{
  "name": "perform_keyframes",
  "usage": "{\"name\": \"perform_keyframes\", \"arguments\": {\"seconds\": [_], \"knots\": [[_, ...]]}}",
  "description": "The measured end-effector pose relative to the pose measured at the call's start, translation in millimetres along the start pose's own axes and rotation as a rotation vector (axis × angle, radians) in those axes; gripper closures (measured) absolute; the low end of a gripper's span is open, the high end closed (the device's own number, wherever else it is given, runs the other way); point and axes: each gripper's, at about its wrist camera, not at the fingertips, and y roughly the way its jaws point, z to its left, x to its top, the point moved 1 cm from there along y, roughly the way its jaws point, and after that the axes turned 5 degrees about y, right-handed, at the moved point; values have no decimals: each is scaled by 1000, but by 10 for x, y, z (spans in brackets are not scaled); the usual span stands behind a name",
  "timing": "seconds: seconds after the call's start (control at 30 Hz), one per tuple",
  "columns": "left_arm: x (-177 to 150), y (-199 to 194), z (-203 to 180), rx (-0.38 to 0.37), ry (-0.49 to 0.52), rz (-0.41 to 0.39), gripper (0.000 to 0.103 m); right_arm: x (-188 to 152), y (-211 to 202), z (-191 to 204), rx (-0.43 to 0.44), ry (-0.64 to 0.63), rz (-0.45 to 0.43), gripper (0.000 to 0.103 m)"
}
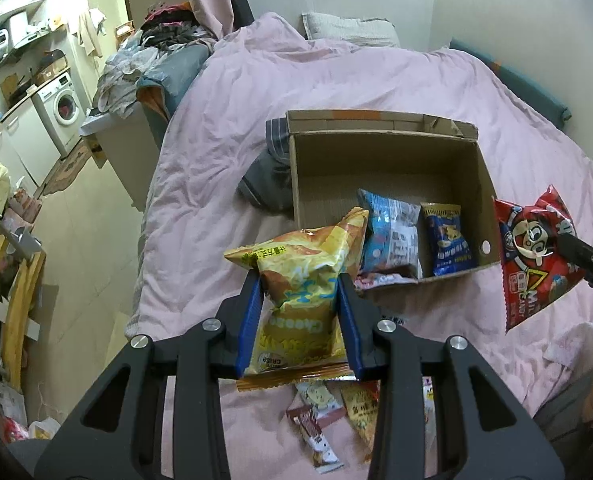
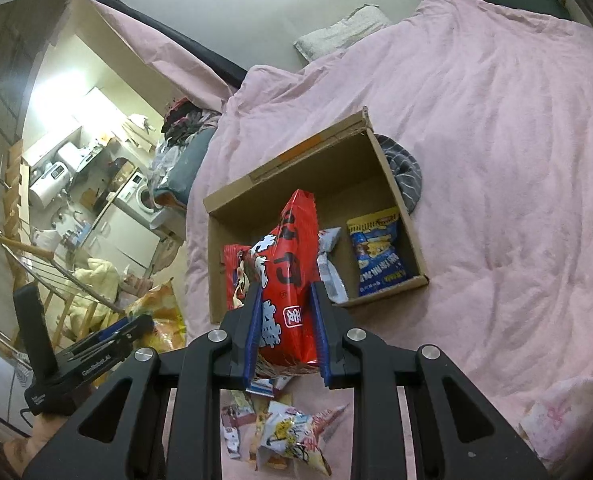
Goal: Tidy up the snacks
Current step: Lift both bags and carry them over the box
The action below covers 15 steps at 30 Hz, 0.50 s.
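Note:
My left gripper (image 1: 299, 280) is shut on a yellow cheese crisp bag (image 1: 304, 280), held above the bed just in front of the open cardboard box (image 1: 376, 160). My right gripper (image 2: 286, 288) is shut on a red candy bag (image 2: 292, 280), held above the box's near edge; the bag also shows in the left wrist view (image 1: 536, 256). The box (image 2: 296, 160) holds a dark blue snack bag (image 1: 448, 240), a light blue bag (image 1: 392, 232) and, in the right wrist view, a red bag (image 2: 232, 264) at the left. Several loose snack packets (image 2: 288, 432) lie on the bed below the grippers.
The pink duvet (image 1: 336, 80) covers the bed. A grey striped garment (image 1: 268, 168) lies against the box's left side. The bed's left edge drops to the floor (image 1: 88, 240), with a wooden railing (image 1: 12, 300) beyond. A pale cloth (image 2: 564, 416) lies at the right.

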Motion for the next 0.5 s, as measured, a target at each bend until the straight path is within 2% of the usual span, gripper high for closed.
{"name": "perform_keyframes", "arguments": {"seconds": [0.5], "knots": [[255,341,-15,-18,18,0,71,252,312,-10,-42,0,-6,78]]}}
